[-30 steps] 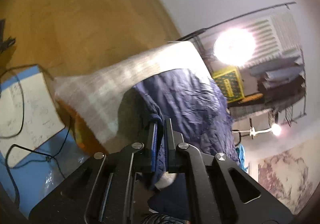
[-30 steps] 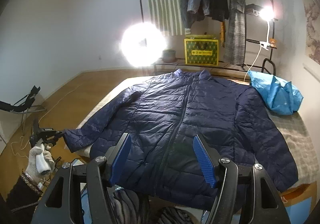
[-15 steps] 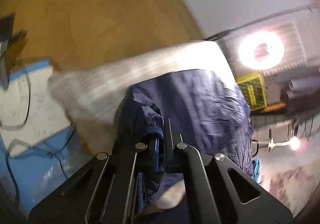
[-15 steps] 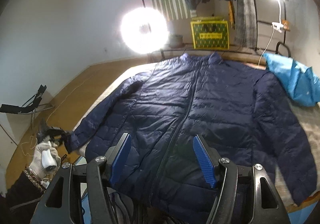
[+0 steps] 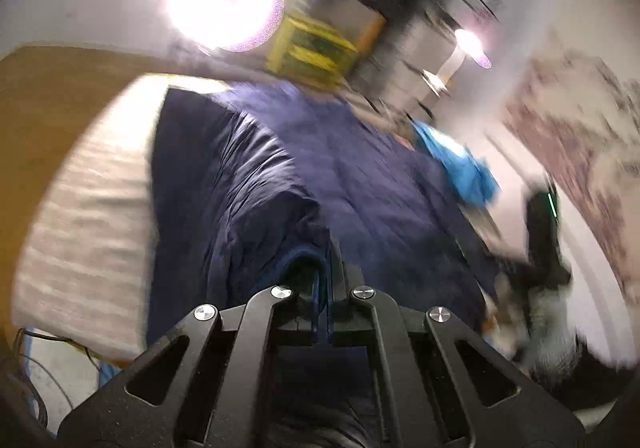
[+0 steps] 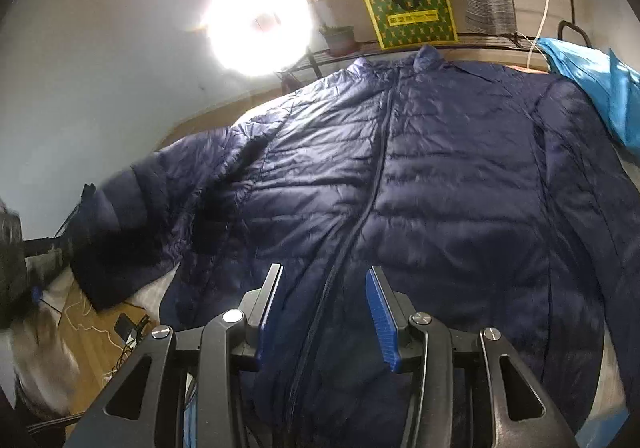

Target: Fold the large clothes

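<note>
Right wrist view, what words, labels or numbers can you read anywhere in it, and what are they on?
Yellow and green box on the shelf behind the bed: it bears a small yellow label strip with dark characters, too small and blurred to read.
Navy jacket: no label or lettering shows.
Blue bag: no print shows.
Left wrist view: motion-blurred throughout, nothing legible.

Two wrist cameras, both looking down along their fingers.
Left sits close over the jacket, from its sleeve side; right faces its front. Both share jacket and ring light.
</note>
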Motion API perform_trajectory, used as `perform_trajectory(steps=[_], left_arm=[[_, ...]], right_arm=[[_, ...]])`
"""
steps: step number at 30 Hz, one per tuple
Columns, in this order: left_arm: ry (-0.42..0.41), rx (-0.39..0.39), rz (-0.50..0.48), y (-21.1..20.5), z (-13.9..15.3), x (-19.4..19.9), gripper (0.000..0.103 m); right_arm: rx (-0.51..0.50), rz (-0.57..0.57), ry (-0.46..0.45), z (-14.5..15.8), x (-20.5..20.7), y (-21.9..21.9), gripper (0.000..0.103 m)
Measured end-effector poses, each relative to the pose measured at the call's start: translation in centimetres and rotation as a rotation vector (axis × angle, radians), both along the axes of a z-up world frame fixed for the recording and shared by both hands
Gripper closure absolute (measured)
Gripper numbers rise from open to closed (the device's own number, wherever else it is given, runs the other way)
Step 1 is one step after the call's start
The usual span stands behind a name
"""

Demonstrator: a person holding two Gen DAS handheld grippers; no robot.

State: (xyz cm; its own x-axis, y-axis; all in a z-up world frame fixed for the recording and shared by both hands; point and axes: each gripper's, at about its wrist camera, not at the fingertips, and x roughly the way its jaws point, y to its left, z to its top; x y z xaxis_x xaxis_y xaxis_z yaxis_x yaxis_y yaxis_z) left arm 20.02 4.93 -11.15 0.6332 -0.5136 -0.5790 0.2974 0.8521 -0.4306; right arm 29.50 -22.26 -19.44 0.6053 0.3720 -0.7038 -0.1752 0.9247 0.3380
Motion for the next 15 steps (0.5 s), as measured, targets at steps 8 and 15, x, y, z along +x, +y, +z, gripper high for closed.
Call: perform_trajectory(steps=[8,15], left_arm=[[0.120,0.039,-0.064,-2.6,-4.8,-1.8,0.103],[0.107,0.171,-0.117,-3.4,-5.3,-4.4,0.103]], right_arm=[[0.083,0.120,0.028,0.1,5.3,2.7,0.058],[0.090,0.174,0.119,-2.8,7.2,6.3,0.058]])
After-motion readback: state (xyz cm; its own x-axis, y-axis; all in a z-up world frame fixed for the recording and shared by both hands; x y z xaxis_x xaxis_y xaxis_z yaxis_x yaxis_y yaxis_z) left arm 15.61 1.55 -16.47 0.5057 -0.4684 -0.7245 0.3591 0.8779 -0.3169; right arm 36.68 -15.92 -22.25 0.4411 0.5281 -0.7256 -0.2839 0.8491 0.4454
